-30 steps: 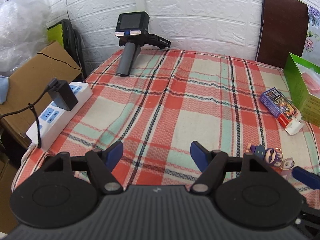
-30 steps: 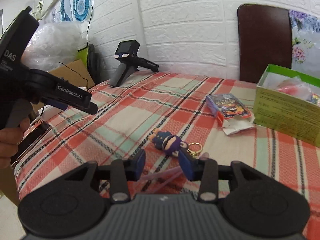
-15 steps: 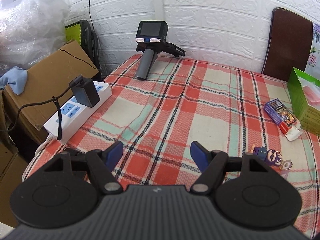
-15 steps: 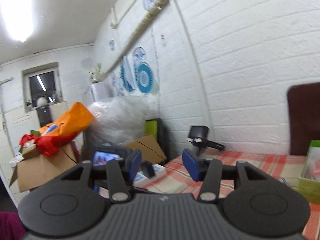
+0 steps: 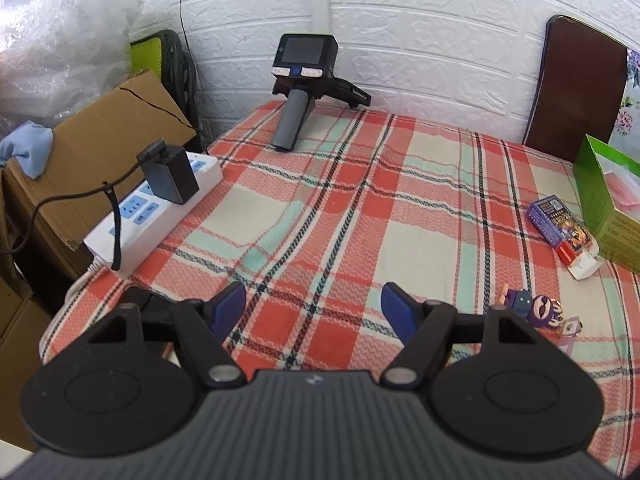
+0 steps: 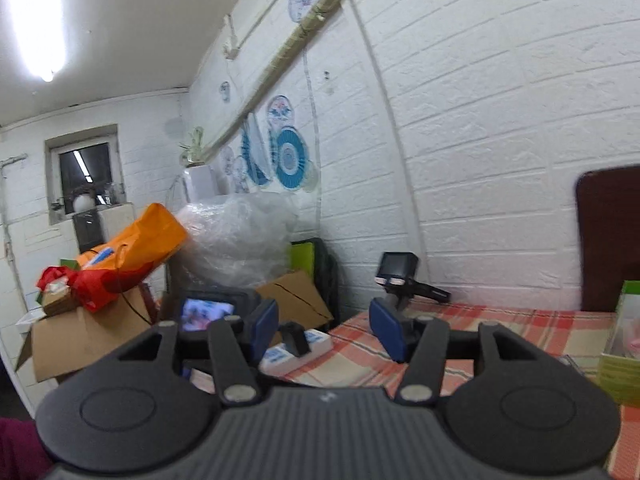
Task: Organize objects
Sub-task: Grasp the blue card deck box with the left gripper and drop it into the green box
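A purple cartoon keychain figure (image 5: 536, 312) lies on the plaid tablecloth (image 5: 400, 208) near its front right. Beyond it a blue and red card box (image 5: 560, 232) rests with its flap open, next to a green carton (image 5: 608, 200) that also shows at the right edge of the right wrist view (image 6: 624, 352). My left gripper (image 5: 312, 306) stands open over the front of the cloth, nothing between its fingers, the keychain to its right. My right gripper (image 6: 326, 330) is raised and points nearly level toward the wall; its jaws are opening and hold nothing.
A spare handheld gripper (image 5: 304, 80) stands at the table's far edge by the white brick wall. A white power strip (image 5: 156, 216) with a black adapter (image 5: 172, 176) lies along the left edge. A cardboard box (image 5: 100, 152) sits left, a brown chair back (image 5: 576, 84) behind.
My right gripper rose off the table from beside the keychain figure, tilted up toward the wall, and its jaws widened. The left gripper shifted slightly and stayed open.
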Available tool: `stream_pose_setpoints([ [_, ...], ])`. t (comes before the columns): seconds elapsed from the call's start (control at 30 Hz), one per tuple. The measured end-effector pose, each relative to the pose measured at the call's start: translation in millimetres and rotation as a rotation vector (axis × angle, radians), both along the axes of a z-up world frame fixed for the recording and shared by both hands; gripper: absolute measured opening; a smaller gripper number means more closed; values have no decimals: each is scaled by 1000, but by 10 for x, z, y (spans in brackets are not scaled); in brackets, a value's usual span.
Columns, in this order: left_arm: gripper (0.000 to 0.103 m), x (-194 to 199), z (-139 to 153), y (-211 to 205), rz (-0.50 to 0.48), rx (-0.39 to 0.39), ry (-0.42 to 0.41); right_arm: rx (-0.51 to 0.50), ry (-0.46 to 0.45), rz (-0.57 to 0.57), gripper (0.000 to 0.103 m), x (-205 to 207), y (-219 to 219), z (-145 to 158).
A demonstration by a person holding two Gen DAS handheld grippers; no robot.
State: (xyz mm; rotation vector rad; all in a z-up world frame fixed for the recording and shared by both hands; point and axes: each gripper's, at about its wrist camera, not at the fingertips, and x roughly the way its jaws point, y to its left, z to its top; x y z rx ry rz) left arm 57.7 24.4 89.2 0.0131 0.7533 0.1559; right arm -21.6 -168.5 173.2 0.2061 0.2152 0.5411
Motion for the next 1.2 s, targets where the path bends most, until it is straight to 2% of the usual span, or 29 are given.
stream_pose_setpoints([
  [0.13, 76, -13, -79, -28, -34, -28, 41, -36, 124, -138, 53, 153, -297, -481],
  [0.23, 76, -18, -151, -110, -63, -20, 62, -43, 210, -187, 53, 188, -472, -799],
  [0.33, 76, 3, -212, -183, -91, -41, 88, -64, 253, -222, 53, 181, -577, -1002],
  [0.57, 76, 72, -227, -349, -158, -68, 106, -99, 273, -280, 53, 200, -728, -1151],
  [0.63, 76, 151, -236, -398, -186, -98, 113, -110, 279, -307, 53, 272, -800, -1185],
  [0.8, 76, 450, -335, -651, -280, -195, 147, -128, 321, -362, 53, 506, -989, -1319],
  [0.93, 76, 783, -394, -916, -332, -230, 170, -179, 342, -376, 53, 753, -1013, -1405],
  [1.03, 77, 1109, -317, -1127, -377, -227, 137, -214, 363, -374, 56, 987, -1011, -1471],
  [1.13, 93, 1455, -311, -1302, -432, -218, 93, -249, 387, -375, 62, 1235, -1025, -1526],
  [1.2, 93, 1650, -345, -1387, -498, -206, 55, -239, 411, -370, 63, 1388, -1067, -1549],
])
